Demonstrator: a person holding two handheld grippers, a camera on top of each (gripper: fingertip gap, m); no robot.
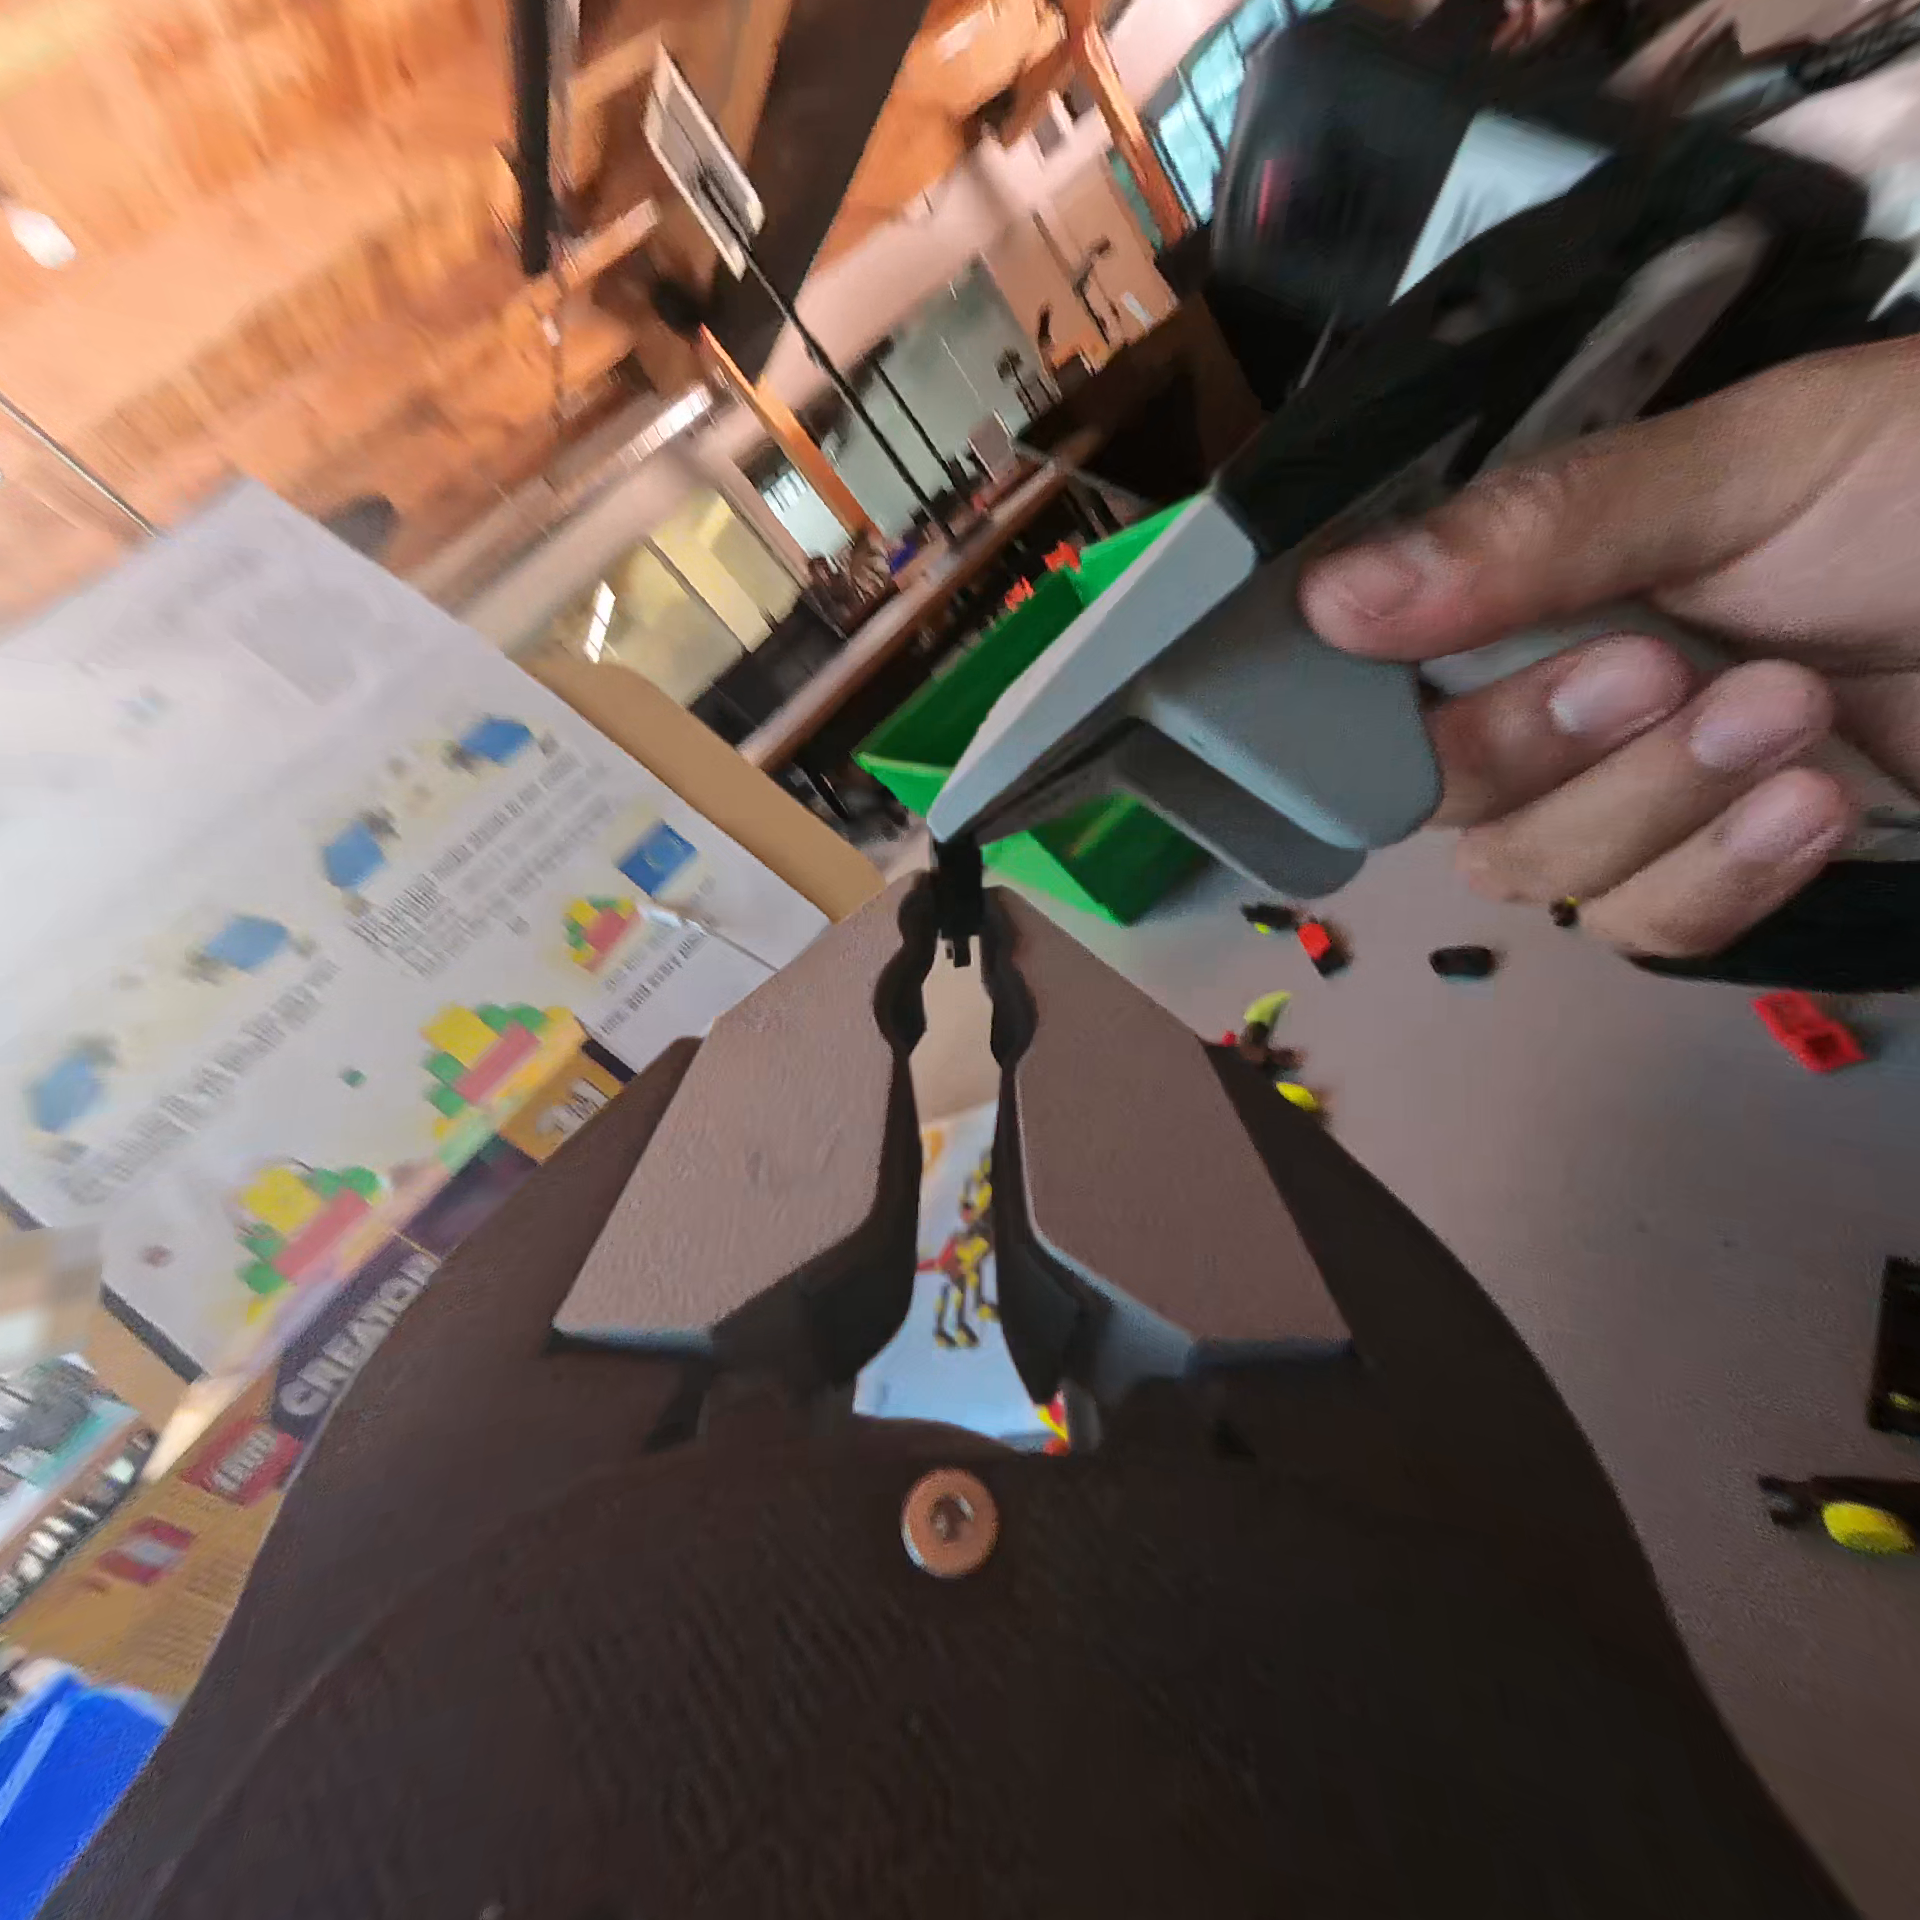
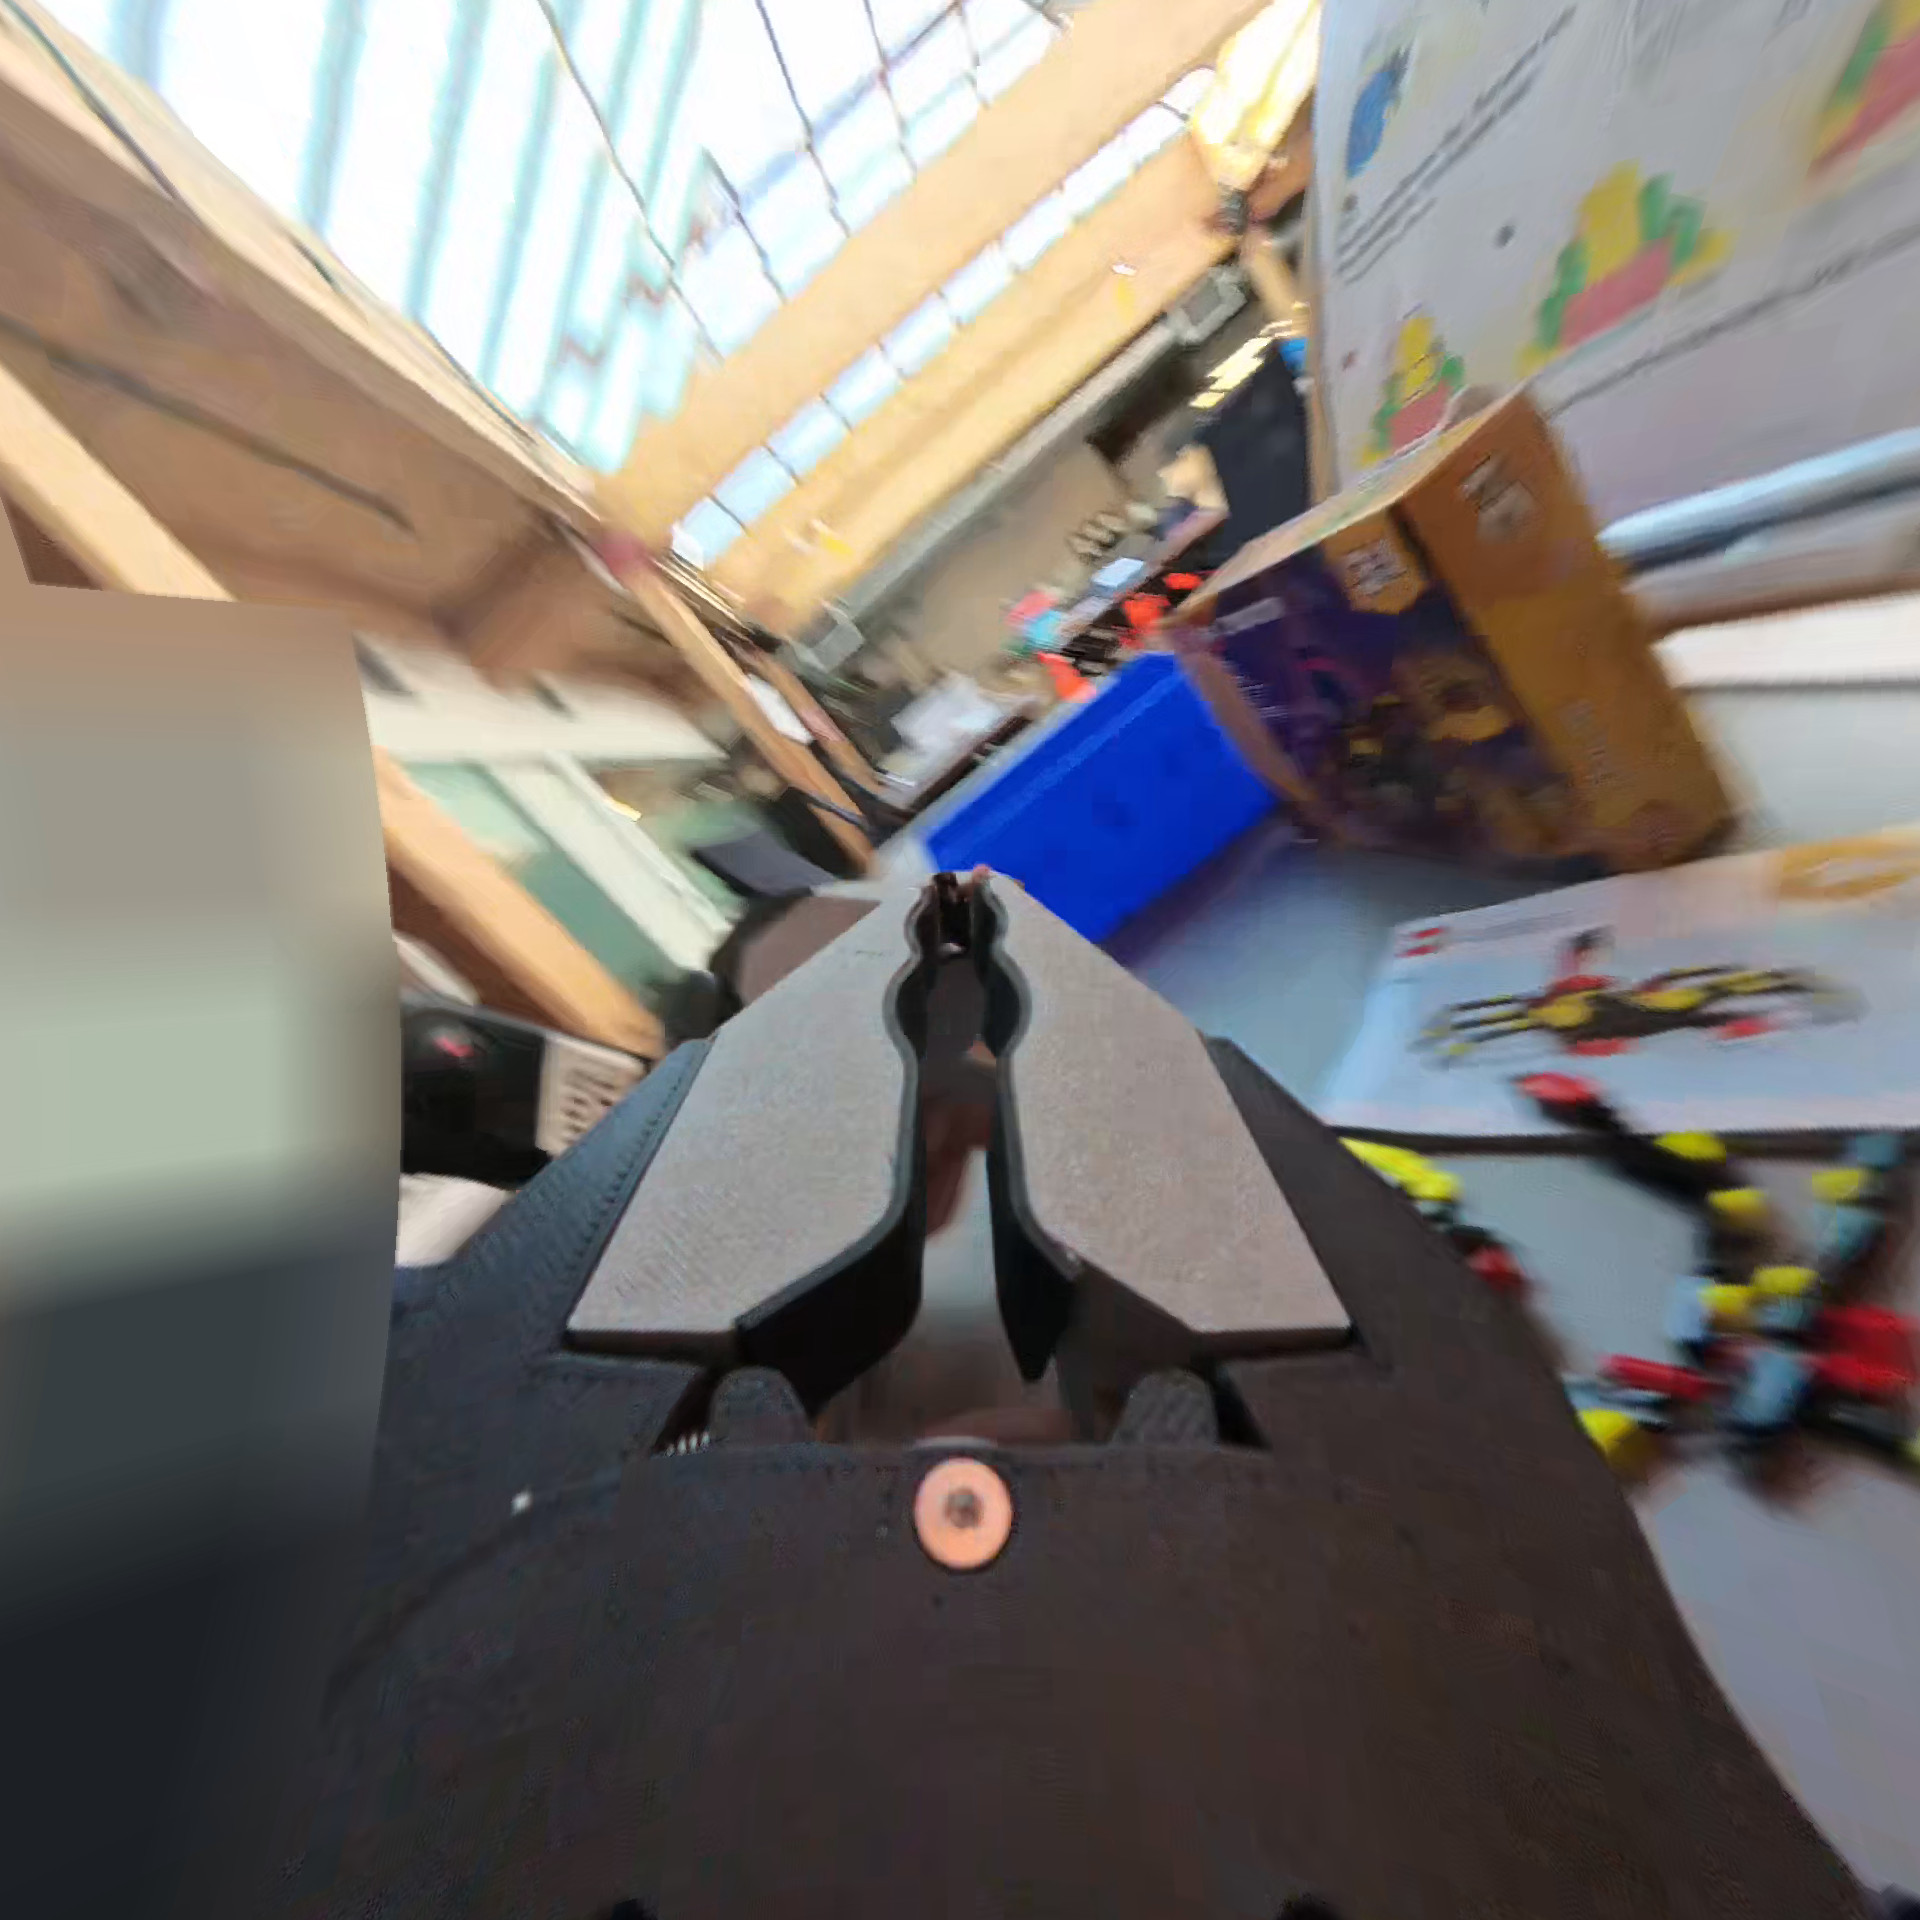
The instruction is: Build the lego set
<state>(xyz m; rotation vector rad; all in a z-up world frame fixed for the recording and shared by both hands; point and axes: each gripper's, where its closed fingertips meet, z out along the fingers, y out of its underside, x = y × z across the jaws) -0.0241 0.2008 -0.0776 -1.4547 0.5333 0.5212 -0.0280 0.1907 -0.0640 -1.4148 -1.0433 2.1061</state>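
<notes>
The left hand-held gripper (image 1: 957,940) is drawn narrow, its tips nipping a small black piece (image 1: 957,925) at twelve o'clock in its own view. The right hand-held gripper (image 1: 940,831) comes in from two o'clock, gripped by a hand (image 1: 1662,707), and its tip meets the top of that same black piece. From its own view the right hand-held gripper (image 2: 957,914) is nearly closed on a small dark piece (image 2: 943,920), though blur hides how the pads sit. Loose red, yellow and black bricks (image 1: 1320,940) lie scattered on the grey worktop (image 1: 1558,1195) at three o'clock. A printed instruction sheet (image 1: 312,831) stands at nine o'clock. Farther off, a green bin (image 1: 935,738) sits behind the tips. In the right view a blue bin (image 2: 1101,790) lies just past the tips, a cardboard box (image 2: 1507,665) at two o'clock.
</notes>
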